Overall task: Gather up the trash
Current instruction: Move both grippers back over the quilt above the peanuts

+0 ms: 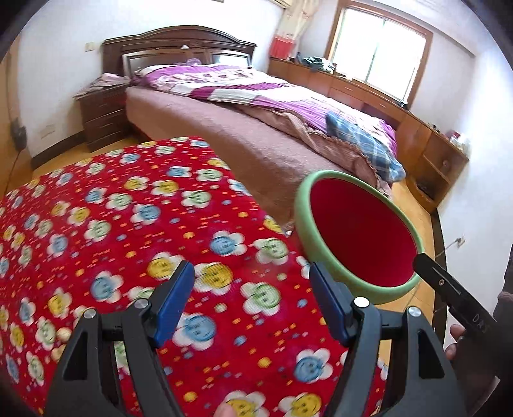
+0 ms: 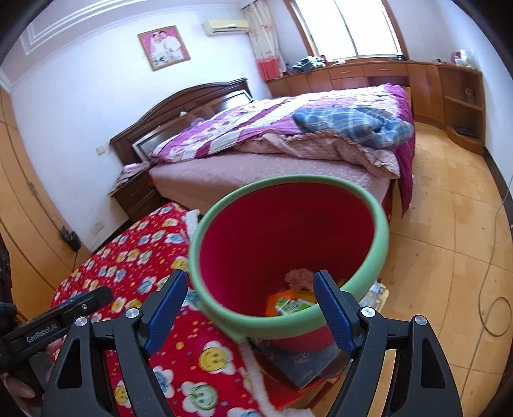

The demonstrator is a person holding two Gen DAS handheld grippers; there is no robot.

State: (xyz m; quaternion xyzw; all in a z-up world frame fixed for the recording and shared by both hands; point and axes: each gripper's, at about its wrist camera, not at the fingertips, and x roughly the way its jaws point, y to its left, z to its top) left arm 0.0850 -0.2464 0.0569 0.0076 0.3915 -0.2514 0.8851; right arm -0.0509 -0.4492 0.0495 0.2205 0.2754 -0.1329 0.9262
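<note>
Blue-padded left gripper [image 1: 251, 303] hangs spread w/ nothing between pads, over the red flowered blanket [image 1: 134, 231]. Right gripper [image 2: 250, 311] likewise spread and empty, right at the near rim of the green-rimmed red bin [image 2: 290, 256]; wrappers [image 2: 288, 303] lie inside. No loose trash visible on blanket. Step: prob. between drops. Next: find another piece, approach it.

So the bin [image 2: 288, 256] sits just right of the blanket-covered surface [image 2: 144, 272], near side of the room, with wrappers [image 2: 288, 303] down in its bottom. The bed [image 2: 272, 166] is behind both, a nightstand [image 2: 138, 192] at its left, cabinets [image 2: 368, 75] along the far wall under the window [image 2: 346, 25].
</note>
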